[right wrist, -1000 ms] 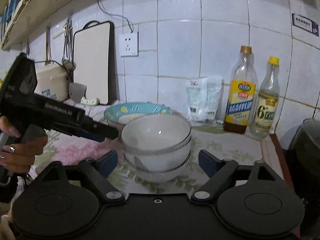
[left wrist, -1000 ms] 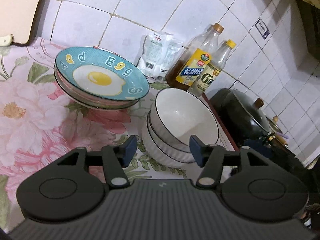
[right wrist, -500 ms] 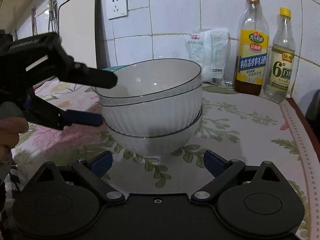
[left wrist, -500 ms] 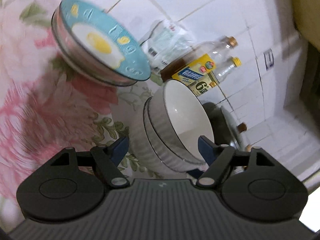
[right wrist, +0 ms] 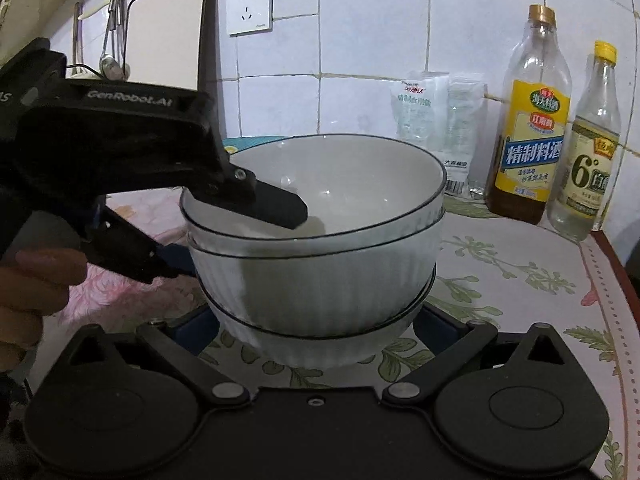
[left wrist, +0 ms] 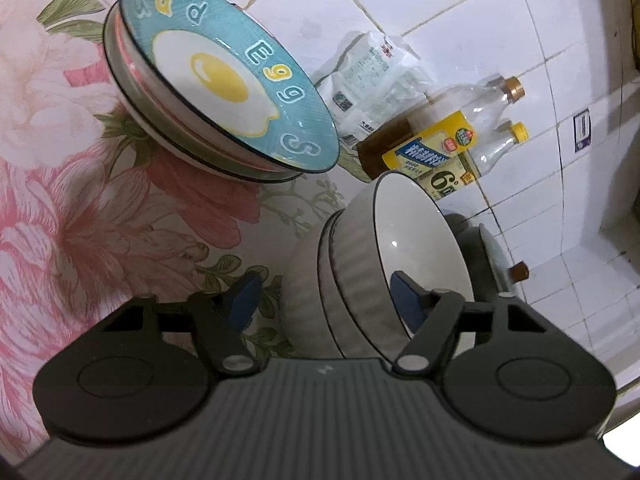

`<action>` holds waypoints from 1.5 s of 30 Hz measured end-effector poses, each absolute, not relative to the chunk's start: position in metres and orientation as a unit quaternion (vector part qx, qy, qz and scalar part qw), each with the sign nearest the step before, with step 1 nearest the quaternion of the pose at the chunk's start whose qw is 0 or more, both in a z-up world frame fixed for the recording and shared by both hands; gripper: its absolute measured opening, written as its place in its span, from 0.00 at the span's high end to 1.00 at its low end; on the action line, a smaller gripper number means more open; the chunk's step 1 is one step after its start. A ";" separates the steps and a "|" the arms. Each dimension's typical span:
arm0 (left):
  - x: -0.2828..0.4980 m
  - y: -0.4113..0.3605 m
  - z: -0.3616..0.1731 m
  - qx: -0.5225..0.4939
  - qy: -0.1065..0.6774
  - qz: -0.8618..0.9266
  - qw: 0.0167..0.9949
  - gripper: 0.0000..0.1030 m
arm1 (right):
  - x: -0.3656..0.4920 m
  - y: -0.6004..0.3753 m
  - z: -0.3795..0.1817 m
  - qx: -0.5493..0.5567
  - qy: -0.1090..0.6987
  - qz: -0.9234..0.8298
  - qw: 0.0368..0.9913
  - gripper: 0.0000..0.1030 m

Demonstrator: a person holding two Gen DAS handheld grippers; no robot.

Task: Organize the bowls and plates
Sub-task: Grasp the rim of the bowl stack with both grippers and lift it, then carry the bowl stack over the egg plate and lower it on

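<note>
A stack of three white ribbed bowls with dark rims (right wrist: 320, 264) stands on the flowered counter; it also shows in the left wrist view (left wrist: 360, 280). My left gripper (left wrist: 324, 300) is open and tilted on its side, one finger inside the top bowl and one outside the wall; it shows in the right wrist view (right wrist: 240, 236). My right gripper (right wrist: 316, 328) is open, its fingers on either side of the bottom bowl. A stack of plates topped by a blue egg plate (left wrist: 220, 96) sits beyond the bowls.
Two bottles (right wrist: 528, 128) and a white plastic bag (right wrist: 436, 120) stand against the tiled wall. A dark pot with a lid (left wrist: 488, 256) is at the right past the counter edge. A cutting board (right wrist: 168, 36) leans on the wall at left.
My left gripper rolled onto its side and closed in, its fingers now straddling the top bowl's wall. My right gripper dropped low and moved in around the bottom bowl.
</note>
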State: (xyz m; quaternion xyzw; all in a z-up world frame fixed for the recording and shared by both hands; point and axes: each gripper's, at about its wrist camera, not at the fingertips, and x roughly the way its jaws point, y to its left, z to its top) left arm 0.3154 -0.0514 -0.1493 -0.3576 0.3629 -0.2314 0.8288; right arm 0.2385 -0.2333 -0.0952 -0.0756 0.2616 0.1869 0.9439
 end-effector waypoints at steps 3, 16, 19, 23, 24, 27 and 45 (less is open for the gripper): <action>0.318 -0.053 -0.151 -0.353 0.372 -0.237 0.825 0.51 | 0.243 -0.234 -0.096 -0.068 0.274 0.193 0.940 0.00; 0.313 -0.062 -0.143 -0.276 0.376 -0.246 0.850 0.56 | 0.246 -0.231 -0.097 -0.078 0.280 0.200 0.936 0.00; 0.307 -0.062 -0.141 -0.264 0.376 -0.245 0.854 0.56 | 0.244 -0.231 -0.097 -0.074 0.281 0.204 0.935 0.00; 0.297 -0.061 -0.135 -0.253 0.375 -0.242 0.858 0.56 | 0.235 -0.229 -0.096 -0.064 0.279 0.207 0.936 0.00; 0.295 -0.060 -0.134 -0.253 0.376 -0.242 0.858 0.56 | 0.233 -0.228 -0.095 -0.064 0.277 0.208 0.936 0.00; 0.286 -0.055 -0.127 -0.250 0.378 -0.244 0.857 0.56 | 0.224 -0.224 -0.090 -0.069 0.270 0.212 0.937 0.00; 0.288 -0.007 -0.039 -0.220 0.319 -0.194 0.901 0.56 | 0.256 -0.168 -0.017 -0.064 0.231 0.261 0.935 0.00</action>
